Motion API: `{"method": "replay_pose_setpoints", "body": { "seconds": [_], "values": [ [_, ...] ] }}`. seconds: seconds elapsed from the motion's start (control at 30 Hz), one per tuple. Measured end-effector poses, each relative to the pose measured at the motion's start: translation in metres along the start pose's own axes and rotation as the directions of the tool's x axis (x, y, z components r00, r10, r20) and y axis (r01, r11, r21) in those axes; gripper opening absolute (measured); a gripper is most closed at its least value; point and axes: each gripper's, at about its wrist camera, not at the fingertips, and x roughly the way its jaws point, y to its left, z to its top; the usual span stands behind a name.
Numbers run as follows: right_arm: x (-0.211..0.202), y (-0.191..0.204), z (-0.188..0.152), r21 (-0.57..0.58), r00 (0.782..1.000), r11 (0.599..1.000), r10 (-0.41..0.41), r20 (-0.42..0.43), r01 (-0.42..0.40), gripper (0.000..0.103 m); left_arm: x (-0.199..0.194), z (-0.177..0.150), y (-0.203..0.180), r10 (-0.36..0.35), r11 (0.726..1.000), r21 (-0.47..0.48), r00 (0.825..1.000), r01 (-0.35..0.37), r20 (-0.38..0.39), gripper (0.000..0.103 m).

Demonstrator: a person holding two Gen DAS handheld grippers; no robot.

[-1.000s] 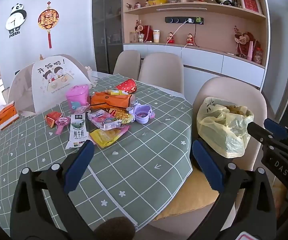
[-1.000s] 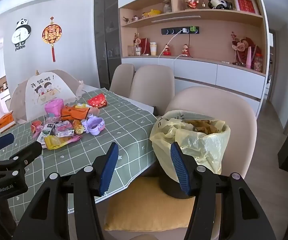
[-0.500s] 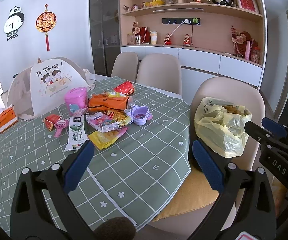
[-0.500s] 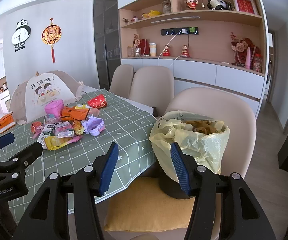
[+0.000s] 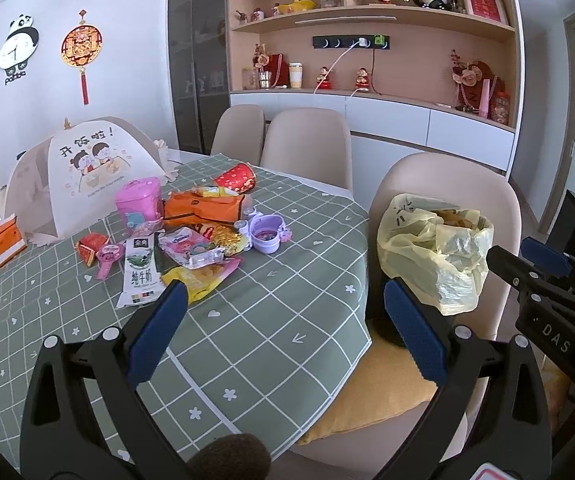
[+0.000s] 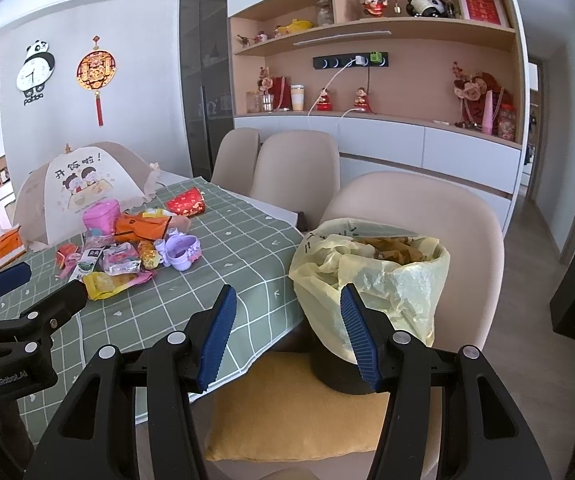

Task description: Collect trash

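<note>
A heap of wrappers (image 5: 191,248) (image 6: 119,264) lies on the green checked tablecloth: a white milk carton (image 5: 140,272), a yellow packet (image 5: 203,278), an orange pouch (image 5: 203,208), a red packet (image 5: 236,176). A bin lined with a yellow bag (image 5: 435,248) (image 6: 371,276) stands on the beige chair's cushion, with scraps inside. My left gripper (image 5: 285,324) hovers open over the table's near edge, nothing between its blue pads. My right gripper (image 6: 289,334) is open in front of the bin, also empty.
A mesh food cover (image 5: 87,172) stands at the table's far left, with an orange tissue box (image 5: 1,242) beside it. A pink tin (image 5: 137,202) and a purple toy cup (image 5: 265,236) sit among the wrappers. Beige chairs (image 5: 307,144) ring the table; shelves line the back wall.
The left wrist view has tilted up and pulled back slightly, so the table and bin sit a little lower. The right gripper has barely moved. Both stay open.
</note>
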Motion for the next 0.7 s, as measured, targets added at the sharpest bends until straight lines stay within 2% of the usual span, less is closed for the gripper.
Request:
{"method": "replay_pose_setpoints", "body": {
  "seconds": [0.23, 0.7],
  "values": [
    [0.0007, -0.0067, -0.0008, 0.013, 1.0, 1.0, -0.02, -0.006, 0.02, 0.052, 0.003, -0.0011, -0.0054, -0.026, 1.0, 0.01, 1.0, 0.026, 0.0, 0.094],
    [0.0036, -0.0026, -0.0003, -0.002, 1.0, 1.0, -0.007, -0.014, 0.007, 0.052, 0.005, -0.0003, -0.0028, -0.015, 1.0, -0.004, 1.0, 0.015, -0.003, 0.094]
  ]
}}
